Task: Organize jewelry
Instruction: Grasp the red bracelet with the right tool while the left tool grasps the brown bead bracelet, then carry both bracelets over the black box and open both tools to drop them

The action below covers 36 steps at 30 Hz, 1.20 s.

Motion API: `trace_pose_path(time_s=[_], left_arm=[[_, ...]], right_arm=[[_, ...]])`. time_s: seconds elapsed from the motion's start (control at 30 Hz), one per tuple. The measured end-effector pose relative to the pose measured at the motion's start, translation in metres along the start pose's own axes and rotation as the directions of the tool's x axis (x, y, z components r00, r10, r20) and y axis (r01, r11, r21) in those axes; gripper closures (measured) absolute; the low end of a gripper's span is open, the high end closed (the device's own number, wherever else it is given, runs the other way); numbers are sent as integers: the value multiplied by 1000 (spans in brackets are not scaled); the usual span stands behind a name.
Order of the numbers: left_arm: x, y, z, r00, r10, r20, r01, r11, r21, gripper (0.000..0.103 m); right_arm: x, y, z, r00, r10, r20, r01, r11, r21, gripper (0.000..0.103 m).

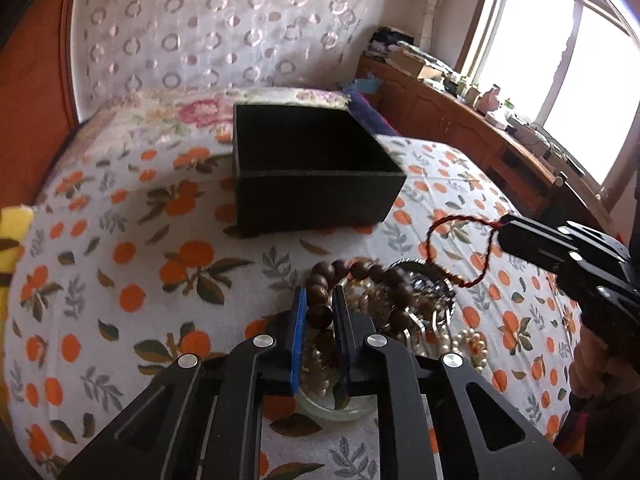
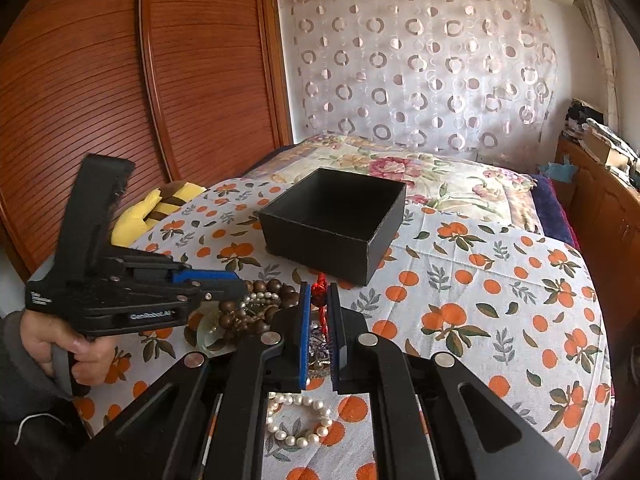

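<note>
An open black box (image 1: pixel 312 168) (image 2: pixel 336 220) stands on the orange-print bedsheet. In front of it lies a heap of jewelry with a brown wooden bead bracelet (image 1: pixel 372 276) (image 2: pixel 240 312), pearl strands (image 1: pixel 468 344) and a pale bangle (image 2: pixel 204 332). My left gripper (image 1: pixel 320 296) (image 2: pixel 240 288) reaches into the heap, shut on one bead of the brown bracelet. My right gripper (image 2: pixel 318 292) (image 1: pixel 504 226) is shut on a red twisted cord (image 1: pixel 460 248) (image 2: pixel 320 286), which hangs as a loop above the heap. A pearl bracelet (image 2: pixel 300 420) lies under the right gripper.
The bedsheet (image 2: pixel 480 300) spreads wide to the right of the box. A yellow striped plush (image 2: pixel 160 208) lies at the left edge, a floral quilt (image 2: pixel 420 176) behind the box. A wooden cabinet (image 1: pixel 460 120) with clutter runs along the right under a window.
</note>
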<state>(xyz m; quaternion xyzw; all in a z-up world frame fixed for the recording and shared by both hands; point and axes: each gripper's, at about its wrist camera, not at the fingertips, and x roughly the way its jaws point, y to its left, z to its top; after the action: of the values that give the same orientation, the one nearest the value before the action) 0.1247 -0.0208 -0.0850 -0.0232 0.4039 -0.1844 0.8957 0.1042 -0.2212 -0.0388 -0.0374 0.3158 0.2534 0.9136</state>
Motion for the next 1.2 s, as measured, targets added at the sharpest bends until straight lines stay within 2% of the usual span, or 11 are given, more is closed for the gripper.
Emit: trace_pose_path(time_s=[0.2, 0.6, 0.93, 1.2], left_arm=[[-20, -8, 17, 998, 1, 64, -2, 1000, 20, 91], [-39, -26, 56, 991, -3, 131, -7, 997, 74, 91], [-39, -28, 89, 988, 5, 156, -17, 997, 78, 91], [-37, -28, 116, 980, 53, 191, -71, 993, 92, 91]], right_arm=[[-5, 0, 6, 1000, -6, 17, 6, 1000, -6, 94], [-16, -3, 28, 998, -18, 62, 20, 999, -30, 94], [-13, -5, 48, 996, -33, 85, 37, 998, -47, 94], [-2, -3, 65, 993, -39, 109, 45, 997, -56, 94]])
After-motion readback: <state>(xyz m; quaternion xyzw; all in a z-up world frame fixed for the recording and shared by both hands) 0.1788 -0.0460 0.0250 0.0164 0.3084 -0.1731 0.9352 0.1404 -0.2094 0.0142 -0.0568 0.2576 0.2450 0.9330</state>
